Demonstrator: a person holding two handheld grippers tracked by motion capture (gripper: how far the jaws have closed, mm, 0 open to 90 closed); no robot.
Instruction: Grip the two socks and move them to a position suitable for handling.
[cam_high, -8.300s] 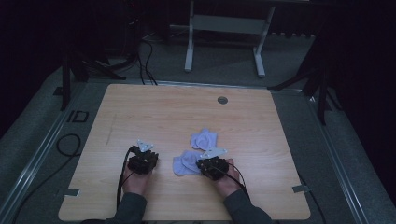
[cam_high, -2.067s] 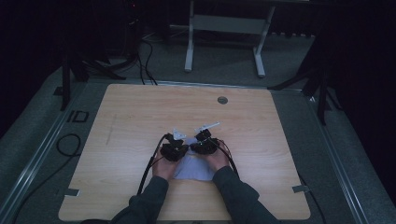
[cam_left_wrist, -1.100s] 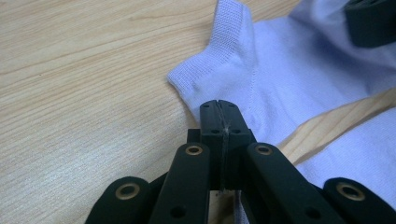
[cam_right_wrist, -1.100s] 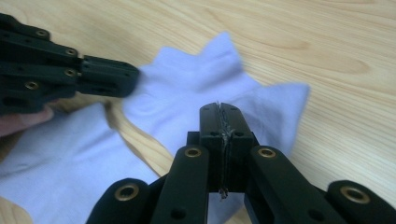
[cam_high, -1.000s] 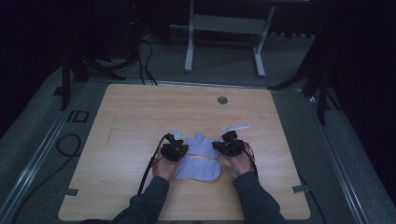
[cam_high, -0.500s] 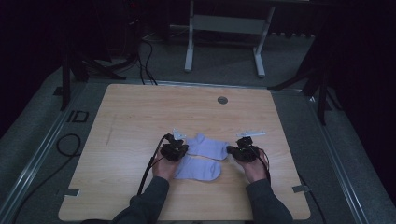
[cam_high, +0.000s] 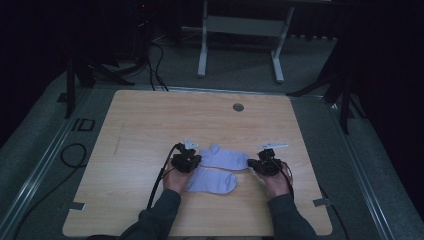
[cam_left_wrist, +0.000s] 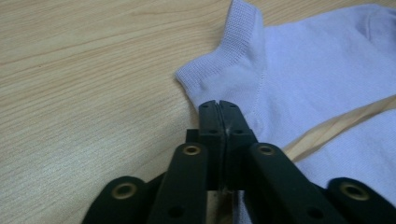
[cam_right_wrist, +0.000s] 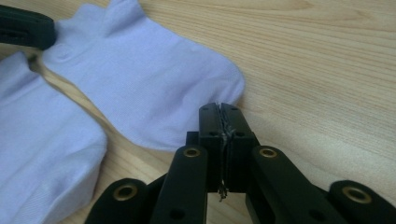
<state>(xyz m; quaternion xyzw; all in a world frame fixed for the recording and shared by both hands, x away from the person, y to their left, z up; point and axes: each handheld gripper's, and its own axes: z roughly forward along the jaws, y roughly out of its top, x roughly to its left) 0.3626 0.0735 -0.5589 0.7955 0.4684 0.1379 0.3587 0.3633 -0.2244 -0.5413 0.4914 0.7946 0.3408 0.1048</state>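
Two pale lilac socks lie side by side on the wooden table (cam_high: 150, 125). The farther sock (cam_high: 225, 158) (cam_left_wrist: 303, 70) (cam_right_wrist: 140, 79) is stretched flat between my grippers. My left gripper (cam_high: 192, 159) (cam_left_wrist: 218, 103) is at its heel end below the cuff, jaws pressed together on the fabric. My right gripper (cam_high: 254, 164) (cam_right_wrist: 219, 106) has its jaws together at the toe edge. The nearer sock (cam_high: 212, 181) (cam_left_wrist: 364, 154) (cam_right_wrist: 42, 140) lies flat, toe pointing right, with nothing gripping it. The left gripper's jaw (cam_right_wrist: 23, 28) shows at the top left of the right gripper view.
A round grommet (cam_high: 238, 107) sits near the table's far edge. Cables trail from both grippers toward the near edge. Beyond the table stand a metal frame (cam_high: 240, 30) and dark stands on grey floor. Bare wood surrounds the socks.
My right gripper has moved right, drawing the farther sock out flat. The left gripper has stayed in place. Several seconds back both socks lay crumpled.
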